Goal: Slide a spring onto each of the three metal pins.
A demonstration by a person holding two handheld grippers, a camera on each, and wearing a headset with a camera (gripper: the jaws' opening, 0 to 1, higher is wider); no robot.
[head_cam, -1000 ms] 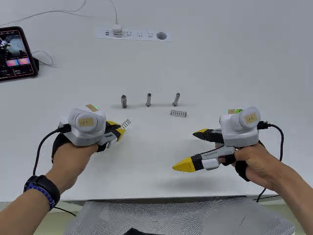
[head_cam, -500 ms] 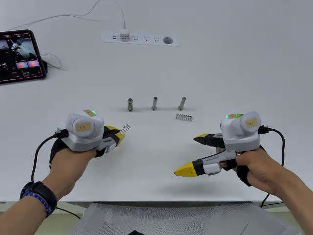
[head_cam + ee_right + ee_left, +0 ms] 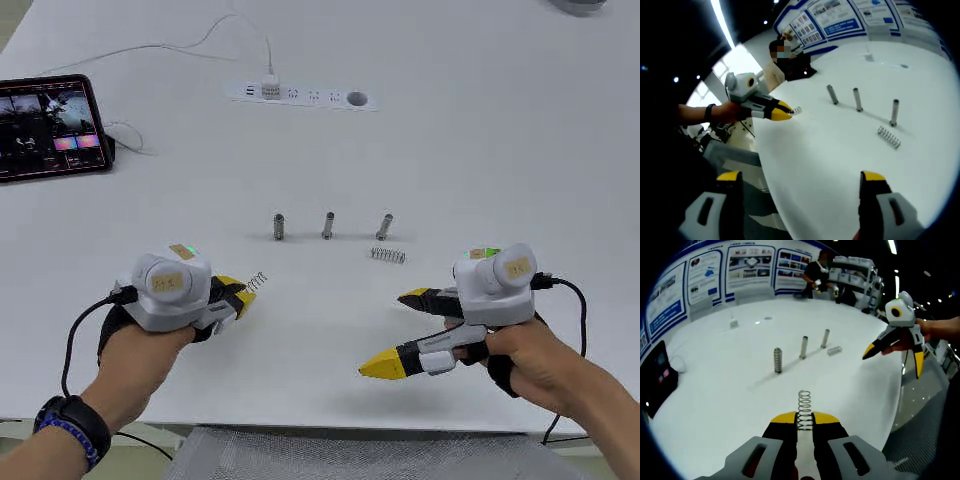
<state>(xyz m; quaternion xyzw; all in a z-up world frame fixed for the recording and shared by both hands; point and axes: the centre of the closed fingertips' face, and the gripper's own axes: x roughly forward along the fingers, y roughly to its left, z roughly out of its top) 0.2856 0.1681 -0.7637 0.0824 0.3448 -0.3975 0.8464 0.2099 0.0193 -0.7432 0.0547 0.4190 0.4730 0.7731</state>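
head view, left claw (image 3: pixel 243 290): pinched shut on the held spring (image 3: pixel 257 281), which sticks out past the yellow tips toward the pins; low over the tabletop (image 3: pixel 480 150).
head view, right claw (image 3: pixel 393 332): wide open, nothing in it, well apart from the pins on the right side.
head view, pins: three upright in a row, mid tabletop. left pin (image 3: pixel 279 226) already wears a spring; middle pin (image 3: pixel 328 225) and right pin (image 3: pixel 384 226) are bare.
head view, loose spring (image 3: pixel 388 256): lying flat just in front of the right pin, not touching it.
head view, far side: tablet (image 3: pixel 50 125) at left with its screen lit; power strip (image 3: pixel 300 97) with a plug in it.
left gripper view, left claw (image 3: pixel 798 417): closed on the lower coils of the held spring (image 3: pixel 804 405), which runs on along the jaw line.
left gripper view, ahead: left pin (image 3: pixel 777 360) with coils on it, middle pin (image 3: pixel 803 347), right pin (image 3: pixel 825 338), loose spring (image 3: pixel 834 350) just beside the right pin. right claw (image 3: pixel 893 362) at right, jaws spread.
right gripper view, right claw (image 3: pixel 800 176): jaws far apart, empty.
right gripper view, ahead: left claw (image 3: pixel 782 114) with the held spring (image 3: pixel 797 110) at its tip; loose spring (image 3: pixel 888 137) flat on the near side of the right pin (image 3: pixel 894 112).
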